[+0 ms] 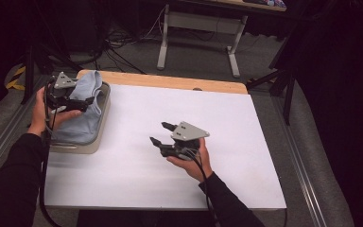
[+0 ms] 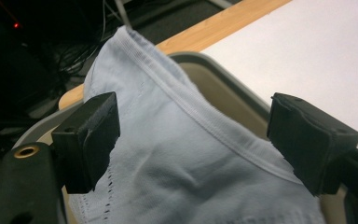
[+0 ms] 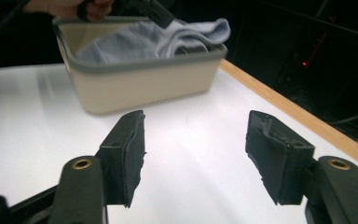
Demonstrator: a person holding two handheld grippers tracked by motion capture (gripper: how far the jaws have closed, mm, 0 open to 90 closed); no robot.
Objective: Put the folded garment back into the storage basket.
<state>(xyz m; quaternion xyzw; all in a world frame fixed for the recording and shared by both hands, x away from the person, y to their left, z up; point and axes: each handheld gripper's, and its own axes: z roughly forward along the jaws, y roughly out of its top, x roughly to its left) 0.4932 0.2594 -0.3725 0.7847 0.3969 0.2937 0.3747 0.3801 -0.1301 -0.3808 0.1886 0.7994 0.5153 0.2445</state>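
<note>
A light blue cloth (image 1: 82, 113) lies bunched in a beige bin with a grey rim (image 1: 105, 101) at the table's left side. One edge of the cloth hangs over the bin's far end. My left gripper (image 1: 82, 104) hovers just above the cloth. In the left gripper view it (image 2: 193, 140) is open, and the cloth (image 2: 182, 158) lies beyond its spread jaws. My right gripper (image 1: 159, 133) is held over the middle of the white table, pointing toward the bin. In its own view it (image 3: 198, 154) is open with nothing in it, facing the bin (image 3: 144, 88) and the cloth (image 3: 154, 39).
The white tabletop (image 1: 227, 132) has a wooden strip (image 1: 179, 81) along its far edge. Beyond it stands a metal table frame (image 1: 198, 28) on grey floor, with cables at the back left. Dark surroundings lie to the right.
</note>
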